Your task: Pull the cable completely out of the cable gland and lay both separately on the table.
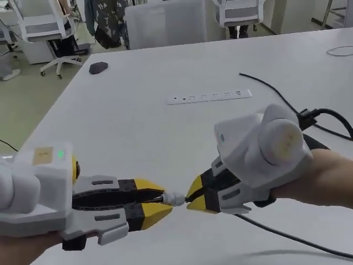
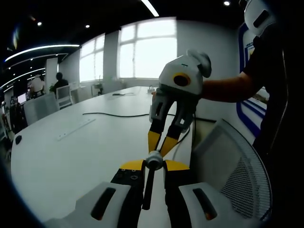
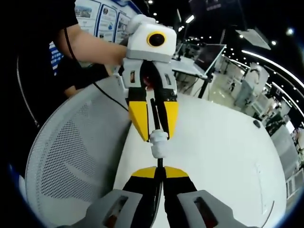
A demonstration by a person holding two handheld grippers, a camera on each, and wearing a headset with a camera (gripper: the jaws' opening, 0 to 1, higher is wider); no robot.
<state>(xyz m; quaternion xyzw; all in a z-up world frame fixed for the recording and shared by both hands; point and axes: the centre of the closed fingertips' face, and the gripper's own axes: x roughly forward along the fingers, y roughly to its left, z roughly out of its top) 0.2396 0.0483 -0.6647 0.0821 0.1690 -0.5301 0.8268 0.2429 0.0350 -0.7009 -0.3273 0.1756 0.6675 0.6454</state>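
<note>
Lower left, the left tool (image 1: 162, 200) is closed on the light, rigid cable gland (image 1: 174, 199) at lower centre; its pliant cable (image 2: 148, 190), best gripped close by, is pinched in the right tool (image 1: 189, 200).

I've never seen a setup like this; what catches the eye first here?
Two hand-held grippers with yellow-tipped jaws meet tip to tip above the white table: the left gripper and the right gripper. Between them sits a small white cable gland, pinched at the left jaws' tips, with a thin black cable threaded through it and held by the right jaws. Farther back on the table lies a white power strip.
</note>
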